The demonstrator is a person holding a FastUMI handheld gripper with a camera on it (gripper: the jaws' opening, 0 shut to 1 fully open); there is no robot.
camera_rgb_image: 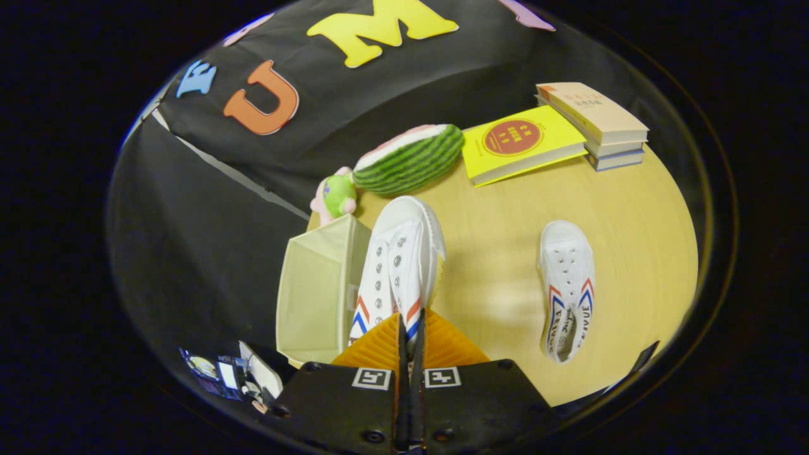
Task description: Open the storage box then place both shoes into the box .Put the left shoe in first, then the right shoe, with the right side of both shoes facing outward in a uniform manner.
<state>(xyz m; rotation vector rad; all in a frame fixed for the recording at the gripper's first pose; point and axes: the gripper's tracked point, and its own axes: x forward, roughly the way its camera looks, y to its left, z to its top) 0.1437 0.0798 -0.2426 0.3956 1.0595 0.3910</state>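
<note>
My fingers were clamped on the heel of one white shoe, held beside the open storage box at nine o'clock. The other shoe lay on the bench at three o'clock. A plush watermelon and books sat beyond.

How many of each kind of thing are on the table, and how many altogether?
Shoes: 2, a white canvas shoe pinched in the shut gripper and a white canvas shoe lying on the wooden table
Books: 3, a yellow book and two stacked pale books
Soft toys: 2, a striped watermelon plush and a small green-and-pink plush
Boxes: 1, an open beige fabric storage box
Total: 8
</note>
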